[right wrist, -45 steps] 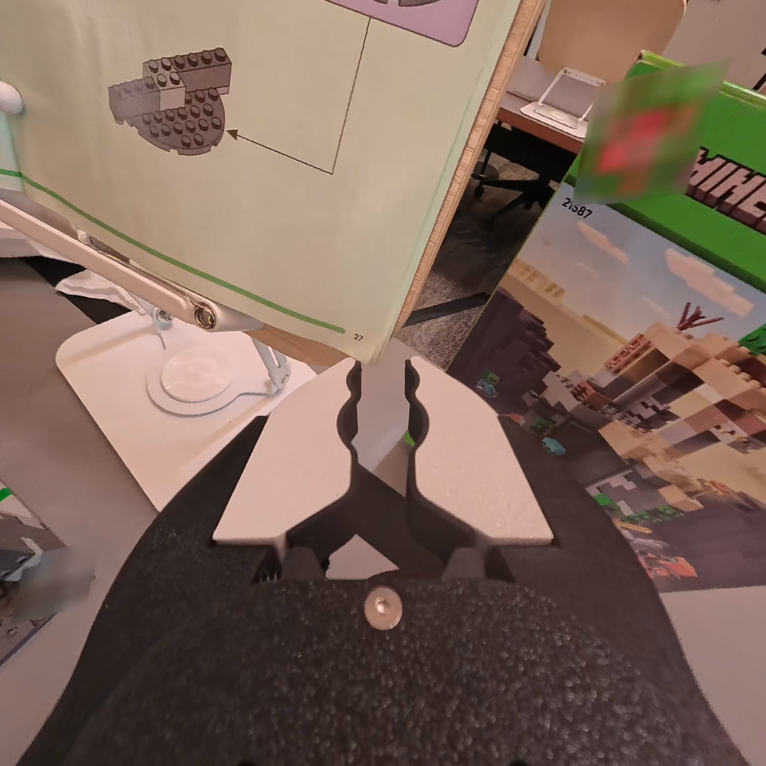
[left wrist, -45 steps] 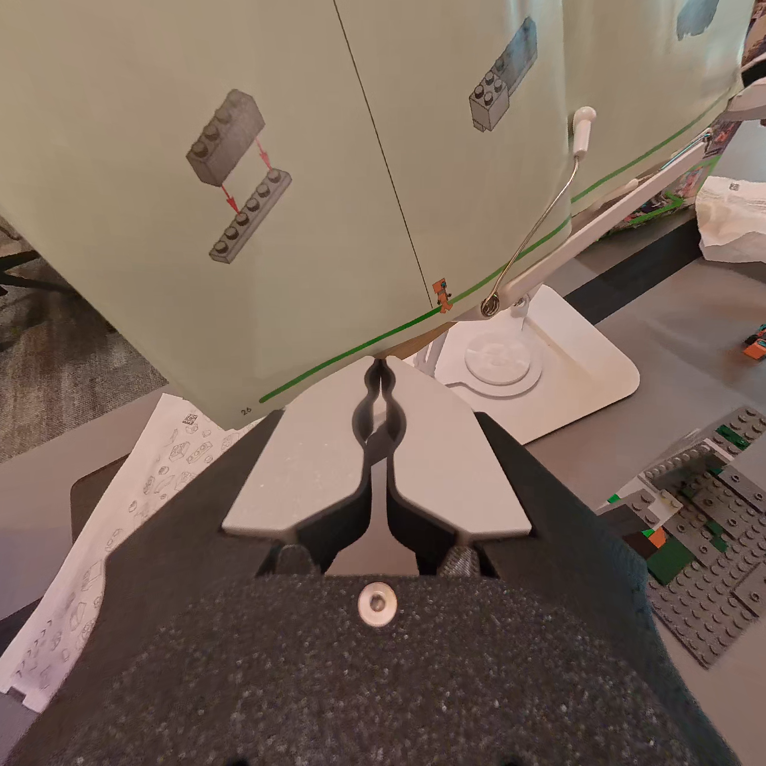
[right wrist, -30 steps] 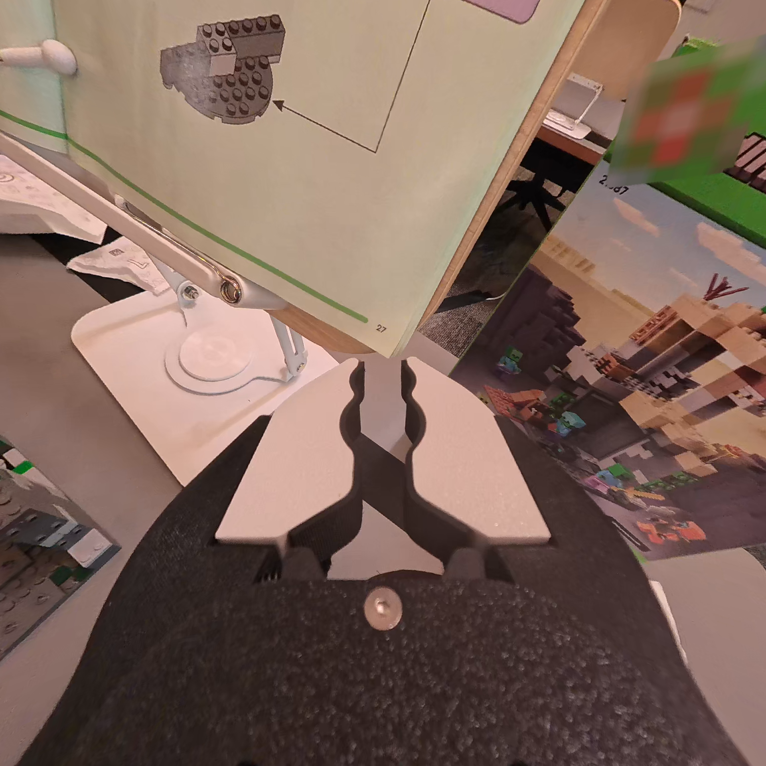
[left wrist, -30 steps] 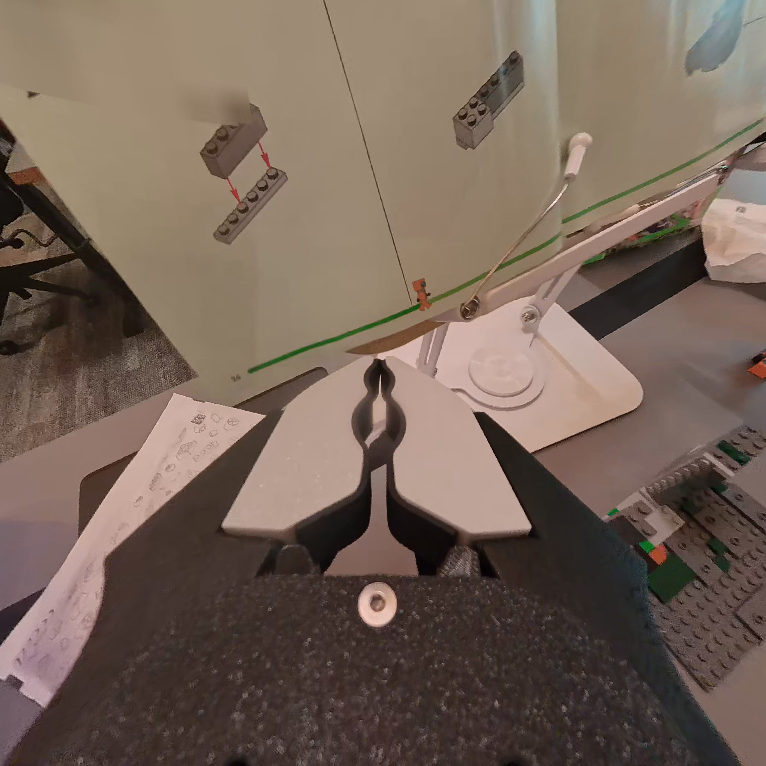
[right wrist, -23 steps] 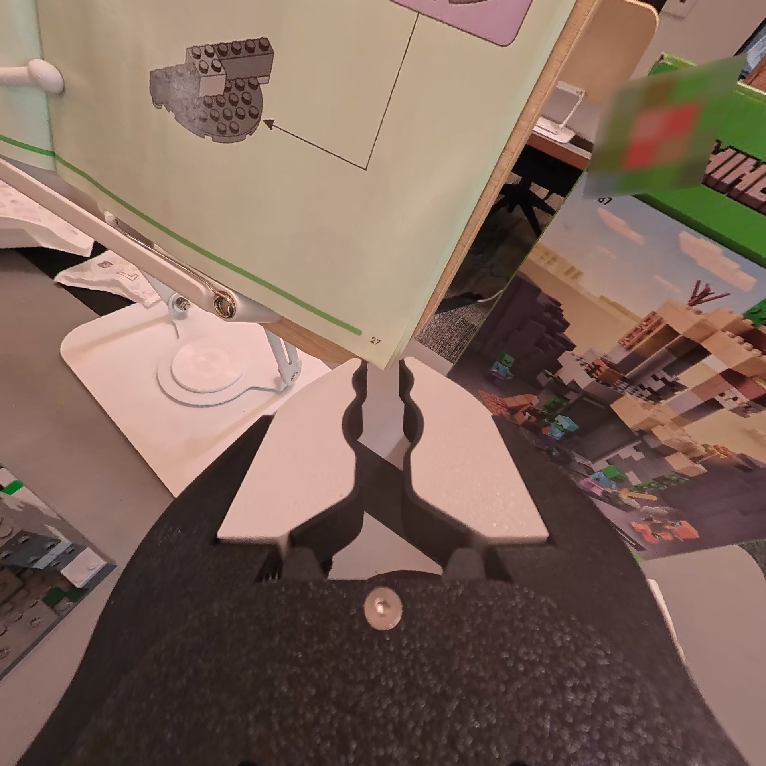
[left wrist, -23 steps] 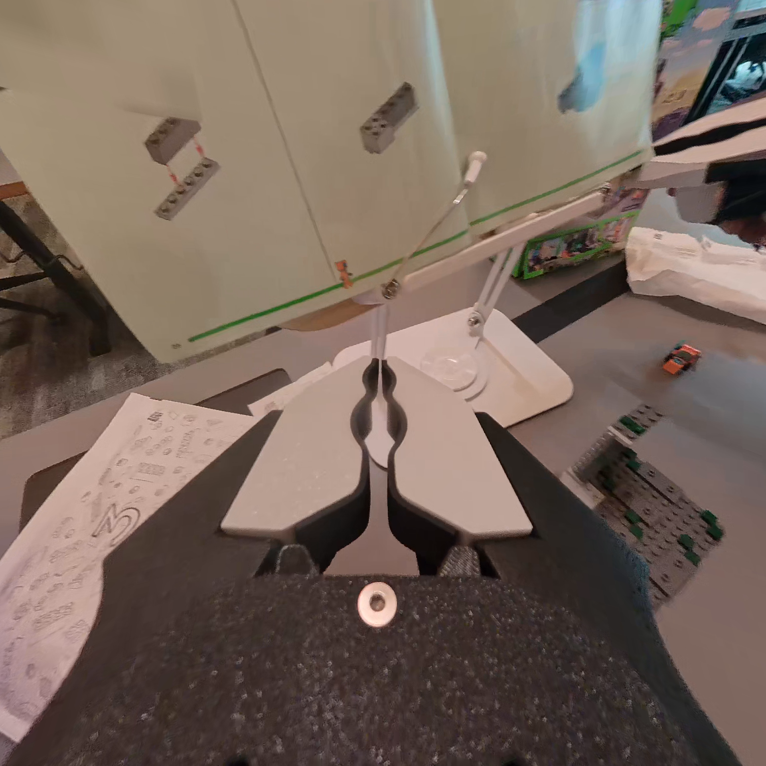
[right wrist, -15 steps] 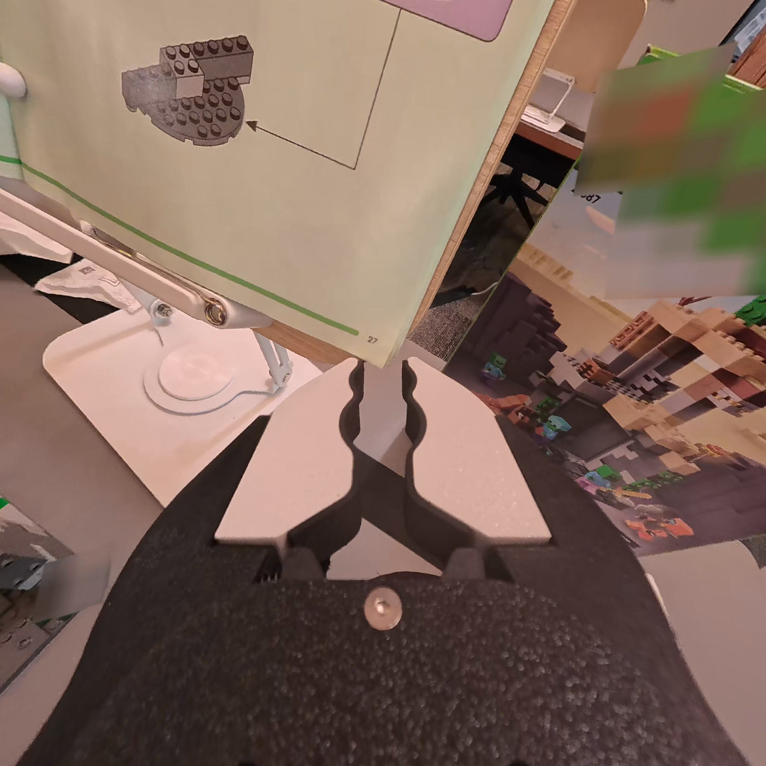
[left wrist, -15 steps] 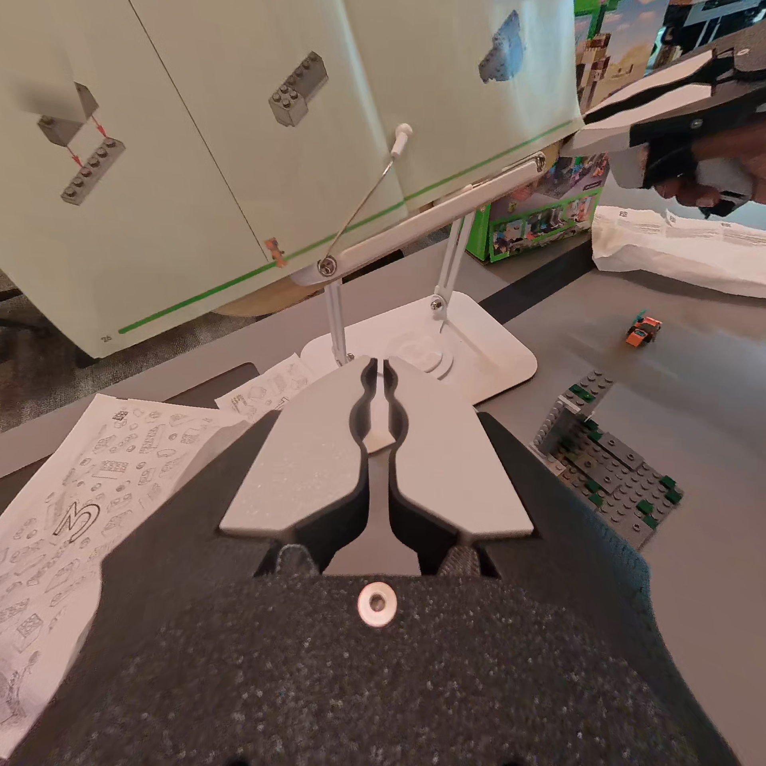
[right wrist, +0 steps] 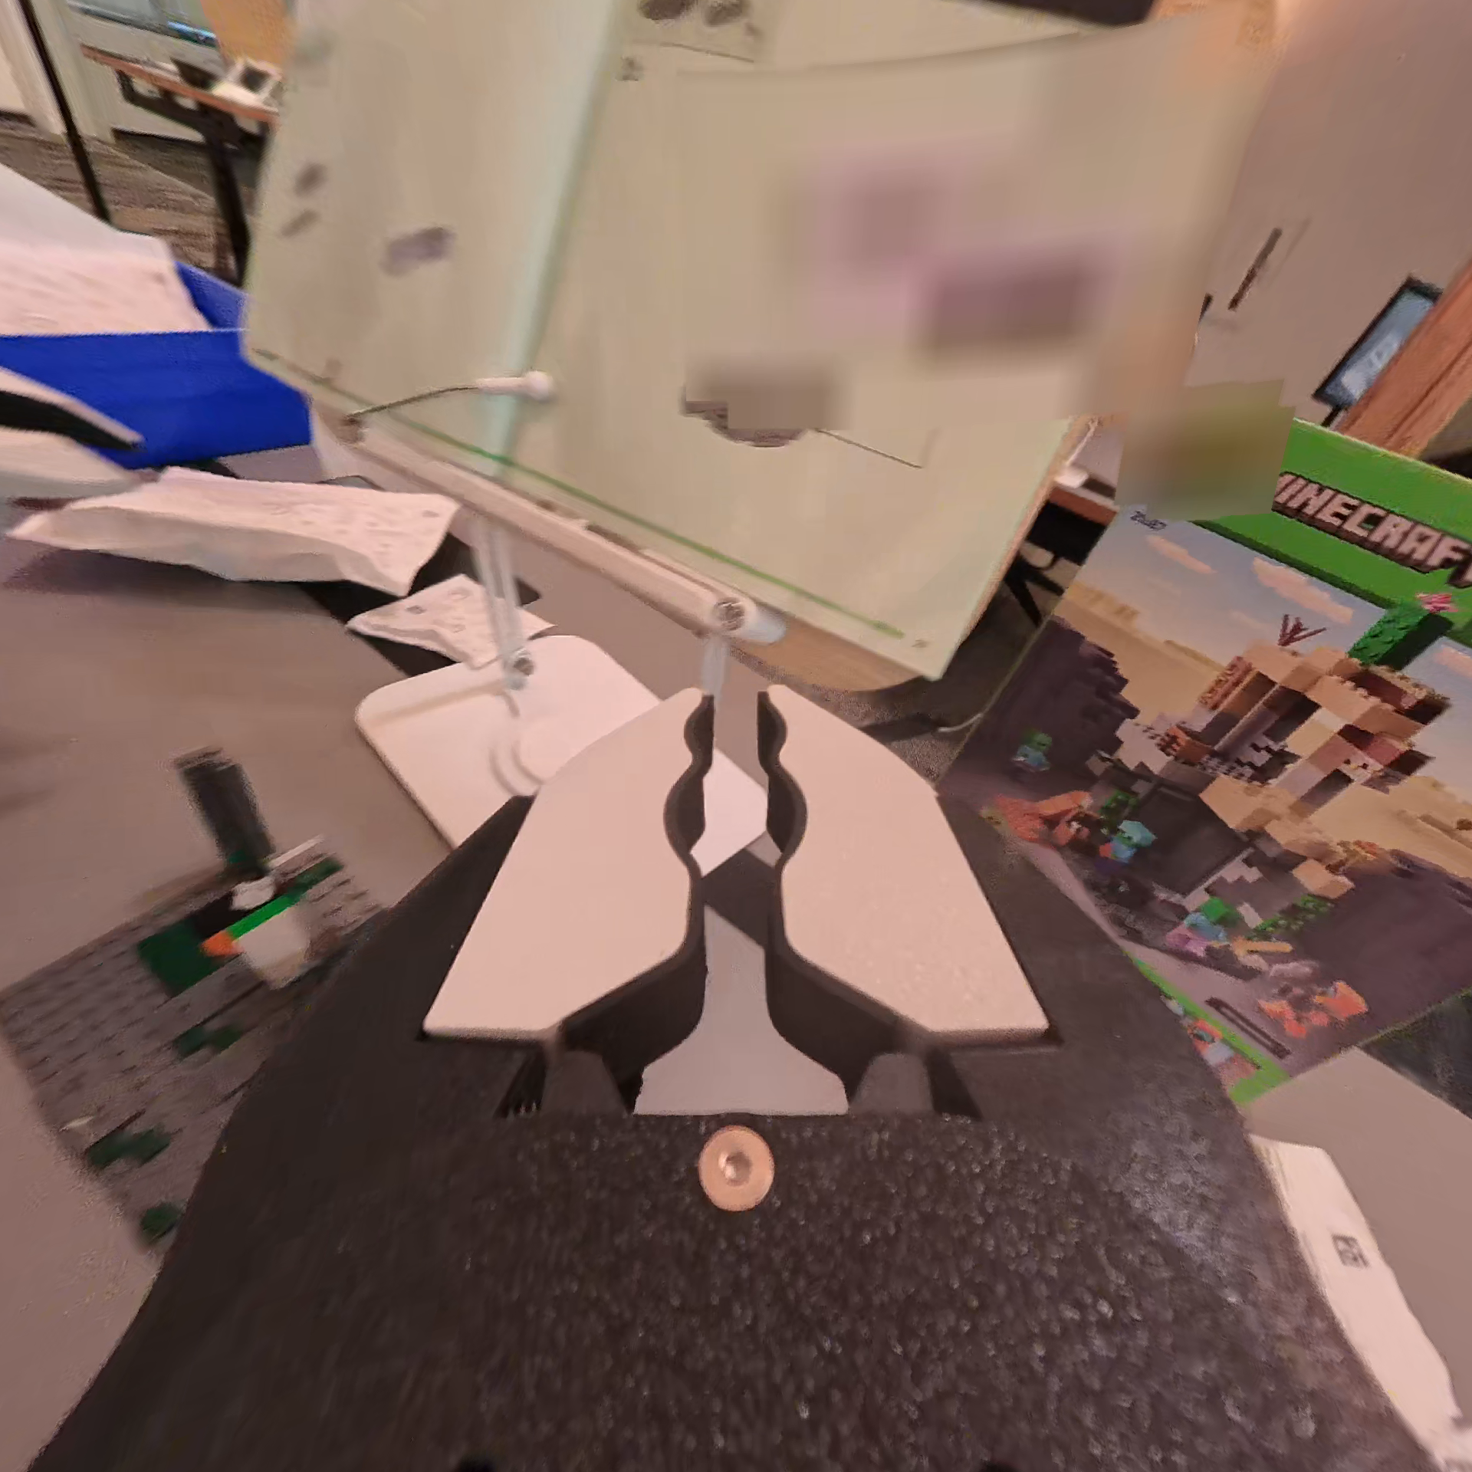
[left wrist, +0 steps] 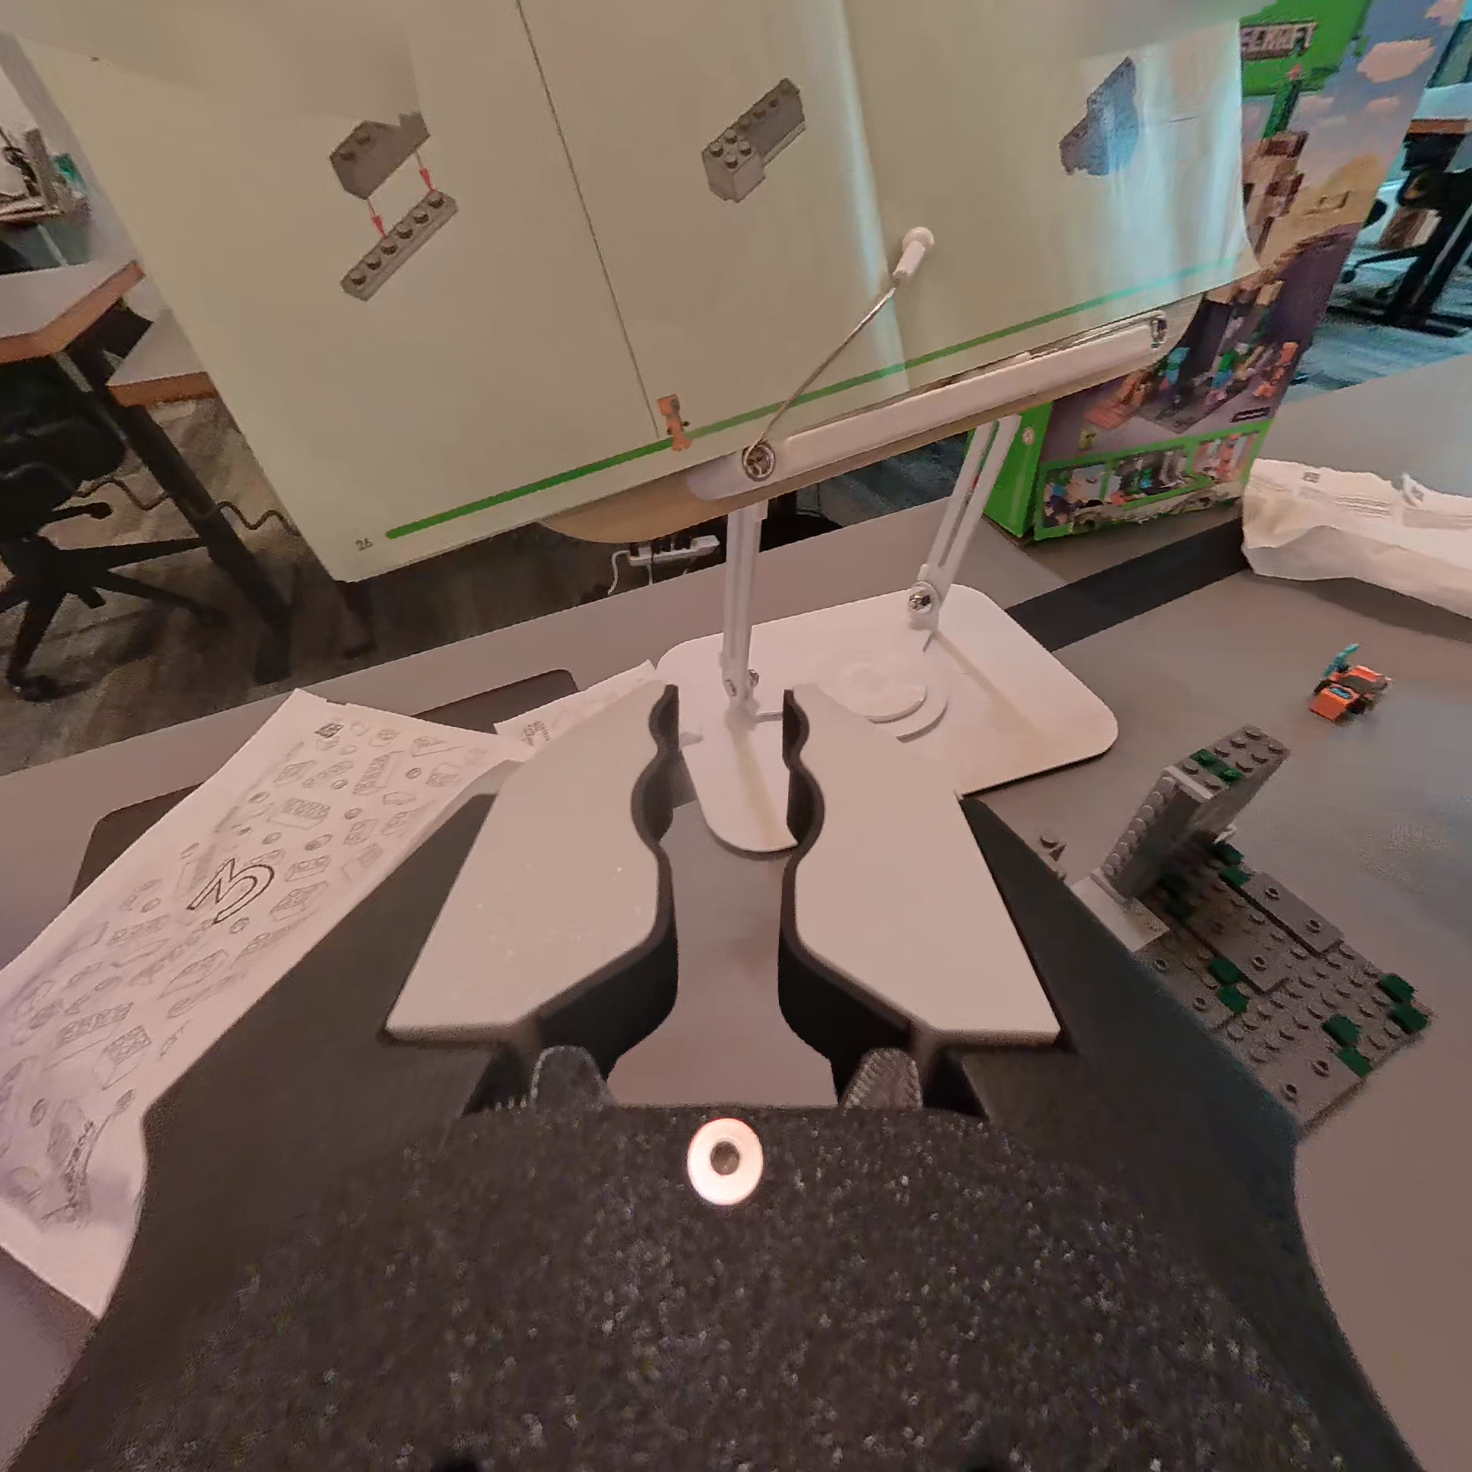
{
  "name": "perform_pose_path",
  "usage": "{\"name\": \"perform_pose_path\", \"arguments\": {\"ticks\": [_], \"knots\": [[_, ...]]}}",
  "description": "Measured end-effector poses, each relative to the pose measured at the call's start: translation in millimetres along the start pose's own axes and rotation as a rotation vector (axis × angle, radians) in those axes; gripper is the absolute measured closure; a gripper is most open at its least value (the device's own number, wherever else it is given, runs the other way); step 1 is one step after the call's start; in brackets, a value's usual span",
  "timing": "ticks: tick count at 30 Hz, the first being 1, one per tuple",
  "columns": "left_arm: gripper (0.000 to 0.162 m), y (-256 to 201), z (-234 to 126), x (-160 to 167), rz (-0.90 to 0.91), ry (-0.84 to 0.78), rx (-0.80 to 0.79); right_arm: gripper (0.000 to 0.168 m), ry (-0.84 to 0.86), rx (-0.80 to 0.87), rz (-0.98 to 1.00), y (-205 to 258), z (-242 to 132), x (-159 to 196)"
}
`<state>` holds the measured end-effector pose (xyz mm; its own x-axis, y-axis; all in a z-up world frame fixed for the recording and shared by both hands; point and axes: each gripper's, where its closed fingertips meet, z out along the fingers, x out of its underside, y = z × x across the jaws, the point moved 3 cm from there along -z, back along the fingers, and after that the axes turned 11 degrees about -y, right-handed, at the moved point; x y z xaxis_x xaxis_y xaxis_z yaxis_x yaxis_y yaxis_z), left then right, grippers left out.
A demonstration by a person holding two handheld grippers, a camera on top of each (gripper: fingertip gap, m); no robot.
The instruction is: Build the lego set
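The open instruction booklet (left wrist: 637,279) rests on a white stand (left wrist: 956,701) at the back of the grey table. The partly built lego model, a grey studded baseplate (left wrist: 1290,1012) with green pieces and a tilted grey wall, lies to the right of my left gripper (left wrist: 726,701). That gripper is open and empty, above the table in front of the stand. My right gripper (right wrist: 731,701) is slightly open and empty, in front of the stand's base (right wrist: 446,733). The model shows blurred at the right wrist view's lower left (right wrist: 199,956). A small orange piece (left wrist: 1346,693) lies alone.
A printed paper bag (left wrist: 199,916) lies left of my left gripper. Another white bag (left wrist: 1354,526) lies at the far right. The green lego box (right wrist: 1235,796) stands right of the stand. A blue bin (right wrist: 159,390) and paper bags (right wrist: 239,526) are at the left. One gripper's finger ends stand about 30 cm off the other's. My right gripper is the nearer one to the small orange piece (left wrist: 1346,693): about 20 cm, against 35 cm. Both grippers' tips are roughly 25 cm from the grey studded baseplate (left wrist: 1290,1012). It turns up in the right wrist view (right wrist: 165,1096) as well.
My left gripper has pulled back from the booklet and opened its jaws. My right gripper has also drawn back and swung left, so the whole stand and the model now show.
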<state>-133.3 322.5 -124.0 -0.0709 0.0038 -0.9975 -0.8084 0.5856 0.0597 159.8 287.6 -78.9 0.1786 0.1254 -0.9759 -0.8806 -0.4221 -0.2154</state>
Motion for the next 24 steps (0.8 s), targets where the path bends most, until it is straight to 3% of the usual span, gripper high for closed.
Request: {"name": "perform_pose_path", "arguments": {"ticks": [4, 9, 13, 19, 24], "knots": [[0.162, -0.5, 0.6, 3.1, 0.022, -0.017, -0.024, 0.168, -0.049, -0.073, -0.025, 60.6, -33.6, 0.1], [0.162, -2.8, -0.1, 7.5, 0.036, -0.025, -0.034, 0.168, -0.058, -0.101, -0.093, 109.4, -43.4, 22.2], [0.162, 17.3, 9.0, -17.0, -0.015, -0.020, -0.085, 0.168, -0.001, -0.112, -0.062, 110.4, -38.7, 47.5], [0.162, 59.2, 41.8, -85.4, -0.087, -0.059, -0.169, 0.168, 0.001, -0.075, 0.073, 93.1, -46.9, 59.9], [0.162, 77.1, 67.7, -104.2, -0.052, 0.017, -0.207, 0.168, 0.009, -0.061, 0.109, 83.9, -49.6, 61.5]]}}
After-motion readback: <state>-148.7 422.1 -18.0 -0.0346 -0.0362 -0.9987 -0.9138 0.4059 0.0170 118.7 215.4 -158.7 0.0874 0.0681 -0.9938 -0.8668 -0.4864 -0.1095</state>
